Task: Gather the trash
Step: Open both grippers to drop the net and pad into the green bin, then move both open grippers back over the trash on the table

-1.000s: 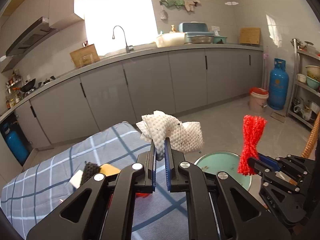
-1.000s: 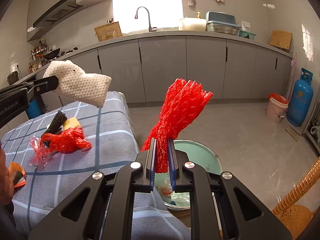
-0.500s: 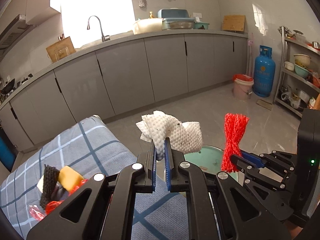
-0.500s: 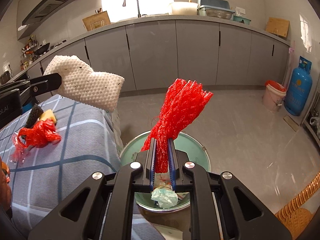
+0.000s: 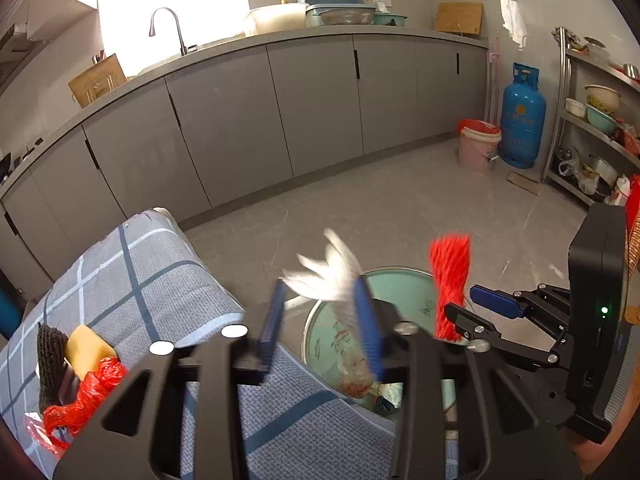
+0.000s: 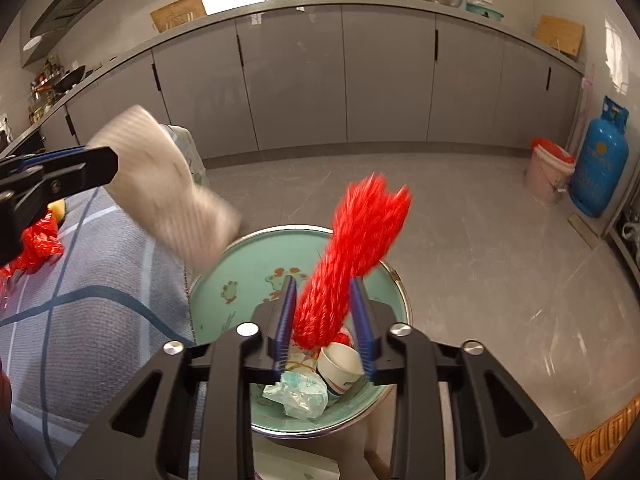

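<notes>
My left gripper [image 5: 320, 320] is open; the white foam net [image 5: 326, 274] is blurred and falling between its fingers above the green basin [image 5: 416, 296]. In the right wrist view the foam net [image 6: 172, 188] drops past the left gripper's tip [image 6: 72, 172]. My right gripper [image 6: 324, 324] is open; the red mesh net [image 6: 352, 248] is blurred, loose between its fingers, over the basin [image 6: 240, 264]. The basin holds a paper cup [image 6: 340, 368] and crumpled plastic [image 6: 300, 396]. The red net [image 5: 450, 280] also shows in the left wrist view.
A grey checked cloth covers the table [image 5: 160, 280] to the left of the basin. On it lie a red plastic bag [image 5: 88, 396], a yellow sponge [image 5: 86, 350] and a black scourer [image 5: 50, 360]. Grey cabinets, a blue gas cylinder [image 5: 522, 120] and a bucket [image 5: 478, 148] stand behind.
Both grippers have opened over the basin. The white foam net and the red mesh net have been let go and are dropping. Both grippers moved closer to the basin.
</notes>
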The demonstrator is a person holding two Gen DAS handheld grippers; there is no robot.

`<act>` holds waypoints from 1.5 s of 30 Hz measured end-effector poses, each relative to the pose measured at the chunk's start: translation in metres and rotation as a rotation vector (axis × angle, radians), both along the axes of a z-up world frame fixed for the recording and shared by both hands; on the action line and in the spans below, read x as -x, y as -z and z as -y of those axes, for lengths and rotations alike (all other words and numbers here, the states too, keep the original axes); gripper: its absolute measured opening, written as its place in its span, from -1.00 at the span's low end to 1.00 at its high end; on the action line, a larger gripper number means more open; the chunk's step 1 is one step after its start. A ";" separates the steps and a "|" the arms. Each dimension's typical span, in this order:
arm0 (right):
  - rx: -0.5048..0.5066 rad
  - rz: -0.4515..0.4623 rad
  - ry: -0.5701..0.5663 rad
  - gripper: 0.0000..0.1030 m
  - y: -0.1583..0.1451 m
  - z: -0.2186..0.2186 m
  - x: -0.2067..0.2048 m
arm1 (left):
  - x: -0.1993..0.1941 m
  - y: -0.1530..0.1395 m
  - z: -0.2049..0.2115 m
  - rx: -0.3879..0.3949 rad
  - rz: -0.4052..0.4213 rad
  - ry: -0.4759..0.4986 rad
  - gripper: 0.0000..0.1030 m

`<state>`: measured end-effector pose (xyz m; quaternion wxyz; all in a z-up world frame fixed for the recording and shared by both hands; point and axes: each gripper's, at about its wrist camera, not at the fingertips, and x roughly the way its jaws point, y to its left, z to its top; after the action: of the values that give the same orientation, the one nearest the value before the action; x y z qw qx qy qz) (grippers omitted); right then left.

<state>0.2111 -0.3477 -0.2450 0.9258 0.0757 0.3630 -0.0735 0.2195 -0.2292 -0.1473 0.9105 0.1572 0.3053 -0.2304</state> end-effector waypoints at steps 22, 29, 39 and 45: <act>-0.090 0.077 0.051 0.12 -0.039 -0.033 0.050 | 0.032 -0.027 -0.067 0.020 0.063 -0.128 0.57; -0.109 0.095 0.003 0.22 -0.051 -0.071 0.059 | 0.052 -0.037 -0.108 0.018 0.085 -0.188 0.58; -0.110 0.098 -0.108 0.24 -0.060 -0.133 0.065 | 0.078 -0.046 -0.176 -0.004 0.101 -0.278 0.63; -0.100 0.098 -0.161 0.27 -0.064 -0.162 0.066 | 0.083 -0.045 -0.218 -0.018 0.087 -0.346 0.63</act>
<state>0.1448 -0.1861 -0.1814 0.9404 0.0956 0.3254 0.0233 0.1369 -0.0111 -0.1024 0.9475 0.1202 0.2901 -0.0606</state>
